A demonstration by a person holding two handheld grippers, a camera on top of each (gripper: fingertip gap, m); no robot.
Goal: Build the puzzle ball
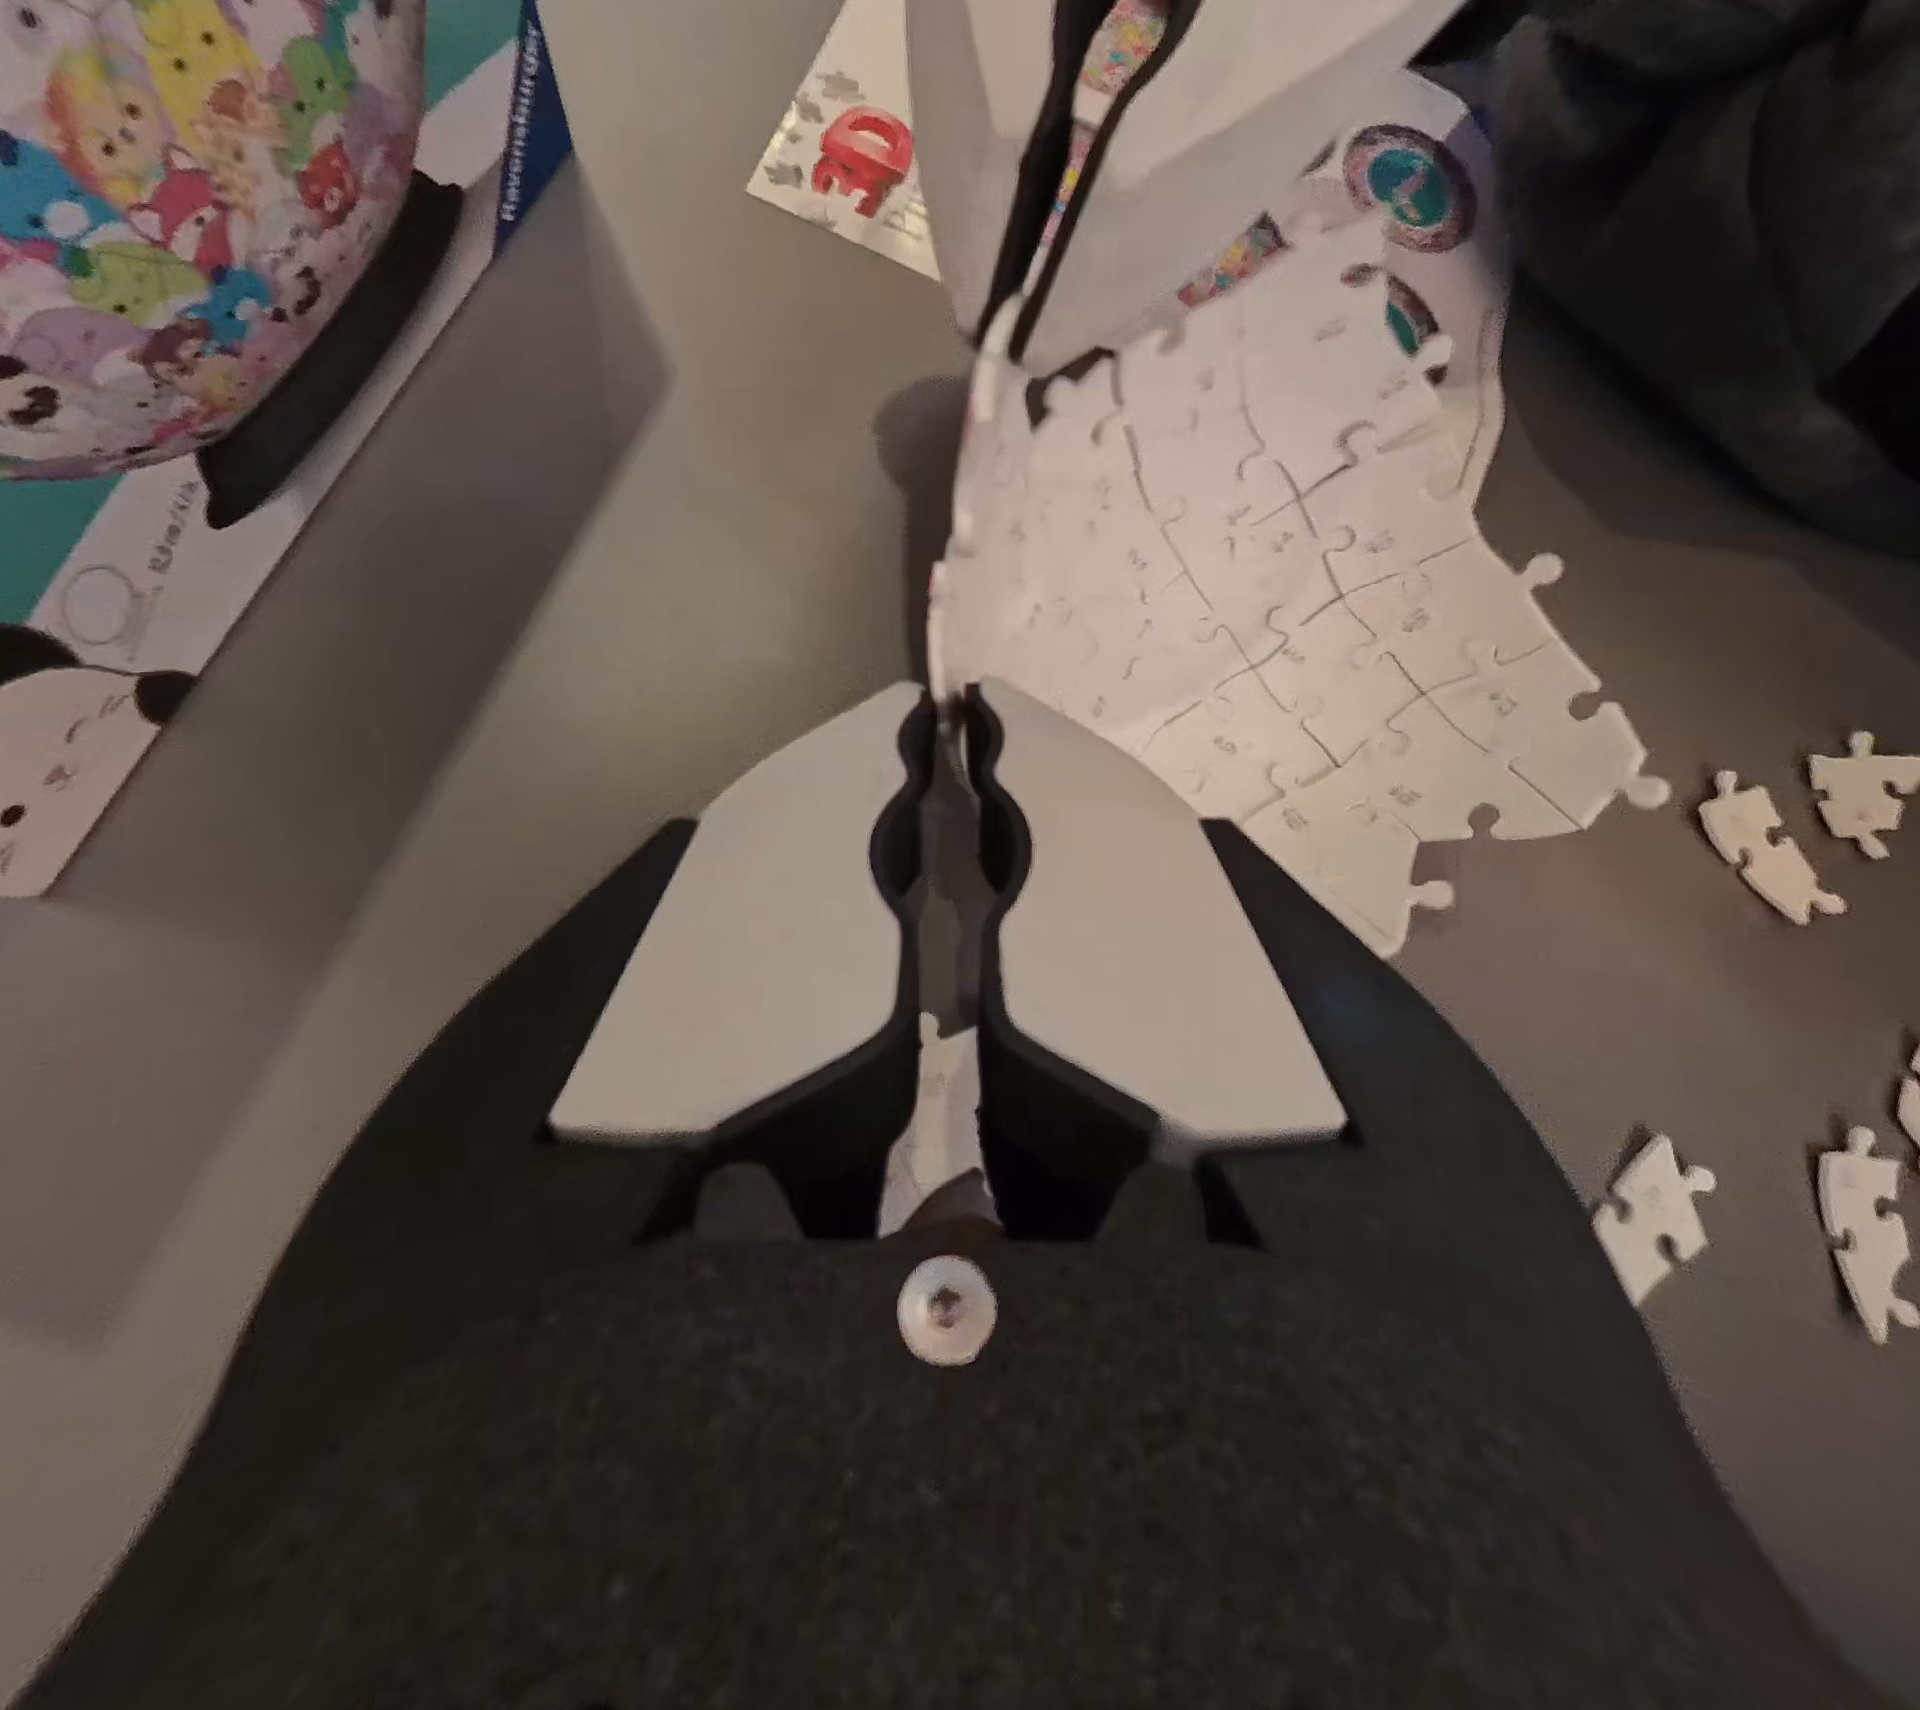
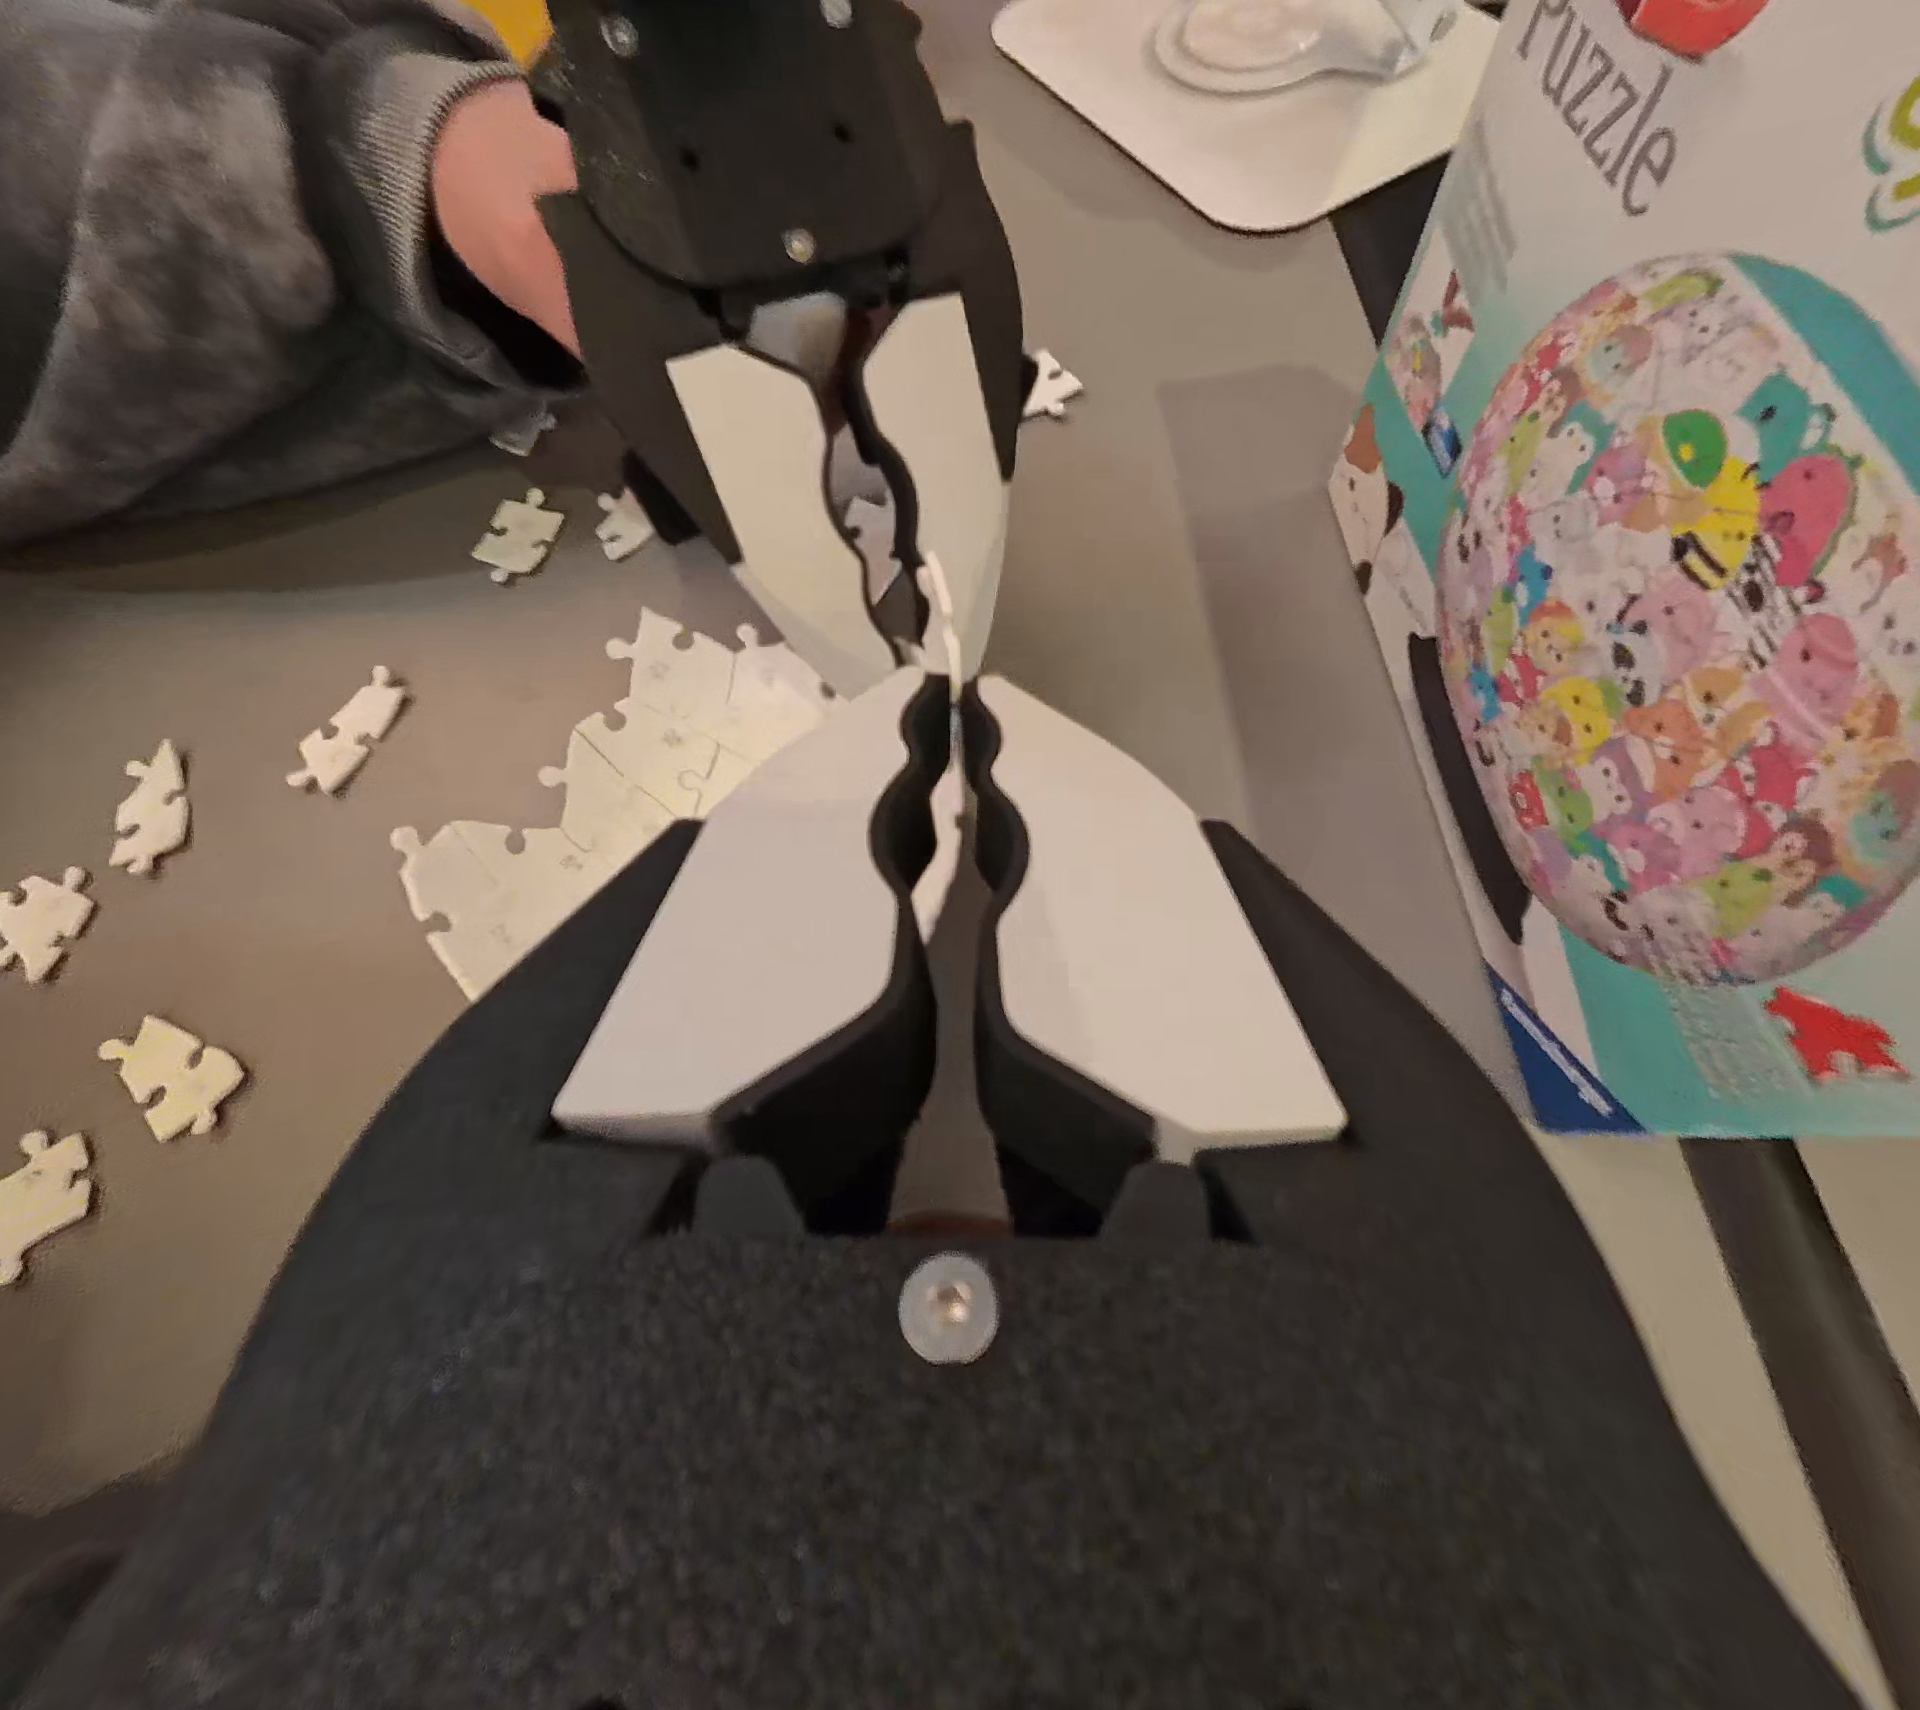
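Note:
The partly built puzzle ball (image 1: 1299,600) is a curved shell of joined pieces lying white side up on the grey table; it also shows in the right wrist view (image 2: 665,725). My left gripper (image 1: 948,704) is shut on the shell's near left edge. My right gripper (image 1: 1003,335) comes in from the top, shut on a puzzle piece (image 1: 987,372) at the shell's far left edge. In the right wrist view my right gripper (image 2: 951,699) meets the left gripper (image 2: 909,647) tip to tip, with a thin white piece (image 2: 940,611) between them.
Loose white pieces (image 1: 1766,850) lie right of the shell, and several more (image 2: 171,1073) show in the right wrist view. The puzzle box (image 1: 260,102) stands on the left (image 2: 1662,621). A leaflet (image 1: 831,174), a white stand (image 2: 1226,81) and a grey sleeve (image 2: 208,206) are nearby. Left tips to right tips: about 6 centimetres.

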